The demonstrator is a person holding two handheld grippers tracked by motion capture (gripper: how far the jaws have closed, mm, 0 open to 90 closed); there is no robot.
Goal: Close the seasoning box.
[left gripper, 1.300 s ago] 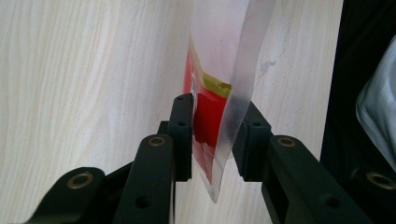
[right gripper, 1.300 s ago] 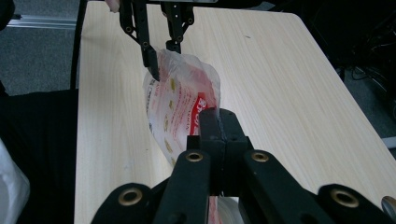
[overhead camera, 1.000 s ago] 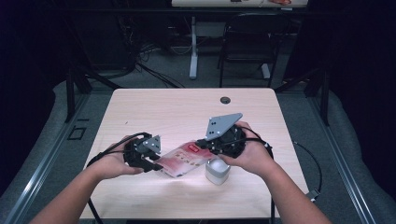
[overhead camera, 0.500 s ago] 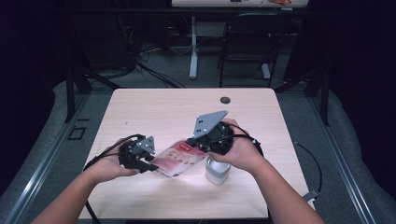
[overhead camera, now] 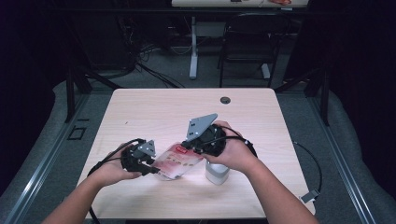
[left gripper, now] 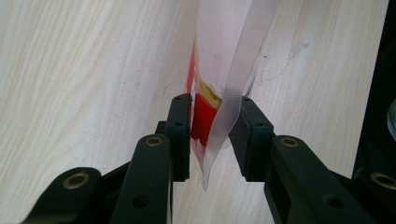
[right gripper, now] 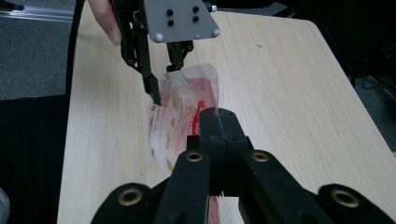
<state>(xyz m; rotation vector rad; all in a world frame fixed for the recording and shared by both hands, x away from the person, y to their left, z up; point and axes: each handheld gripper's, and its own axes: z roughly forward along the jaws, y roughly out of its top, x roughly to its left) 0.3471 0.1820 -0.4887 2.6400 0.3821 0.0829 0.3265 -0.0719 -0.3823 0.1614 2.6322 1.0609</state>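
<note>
No legible text

We see red and yellow print on the clear plastic pouch [overhead camera: 177, 161], held between the left gripper [overhead camera: 148, 161] and the right gripper [overhead camera: 189, 145], but we cannot read any word, brand or number on it; the white jar [overhead camera: 217, 172] on the desk [overhead camera: 154, 107] shows us no readable label.

A thin clear plastic pouch [overhead camera: 179, 160] printed in red and white with small yellow marks hangs stretched just above the pale wood surface [overhead camera: 154, 112], pinched at both ends, one edge puffed open, its film crinkled.
</note>
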